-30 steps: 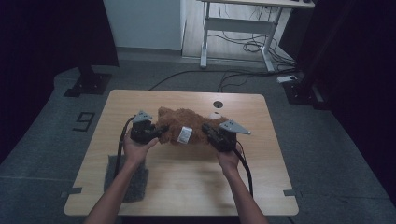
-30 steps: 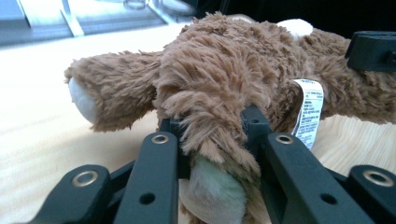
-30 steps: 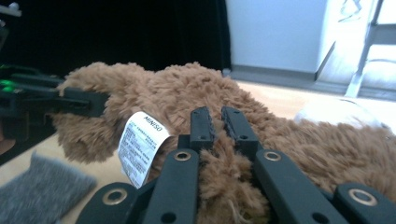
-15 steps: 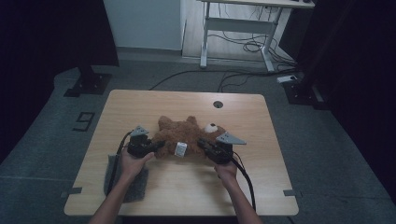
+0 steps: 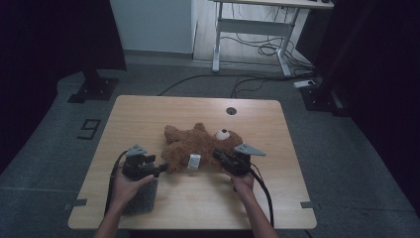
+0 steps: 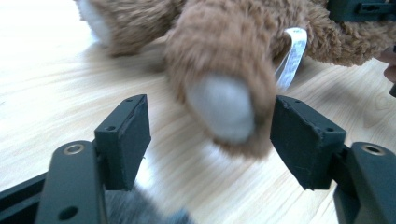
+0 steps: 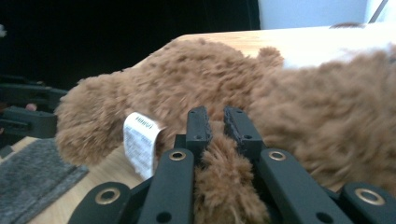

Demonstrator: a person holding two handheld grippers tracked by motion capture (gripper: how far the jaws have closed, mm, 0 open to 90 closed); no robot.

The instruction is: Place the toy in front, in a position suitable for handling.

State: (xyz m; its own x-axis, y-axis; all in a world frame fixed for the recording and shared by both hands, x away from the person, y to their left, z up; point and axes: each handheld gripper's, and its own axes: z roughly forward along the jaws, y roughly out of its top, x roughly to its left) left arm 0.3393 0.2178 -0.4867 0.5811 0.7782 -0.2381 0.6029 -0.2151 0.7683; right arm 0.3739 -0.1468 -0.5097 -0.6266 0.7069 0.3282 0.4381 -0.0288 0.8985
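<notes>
brown teddy bear point(image 5: 200, 146) lying on wooden table point(image 5: 148, 111). left gripper point(image 6: 212, 140): jaws just opened, wide apart either side of grey-soled paw point(image 6: 222, 109), no contact. right gripper point(image 7: 215, 122): clamped on tuft of fur.

From the left gripper view I see the teddy bear point(image 6: 224, 70) cut off by the top edge, its near paw blurred. In the right gripper view, print on its white tag point(image 7: 139, 140) is unreadable, and the grey mat point(image 7: 32, 182) runs off frame.
</notes>
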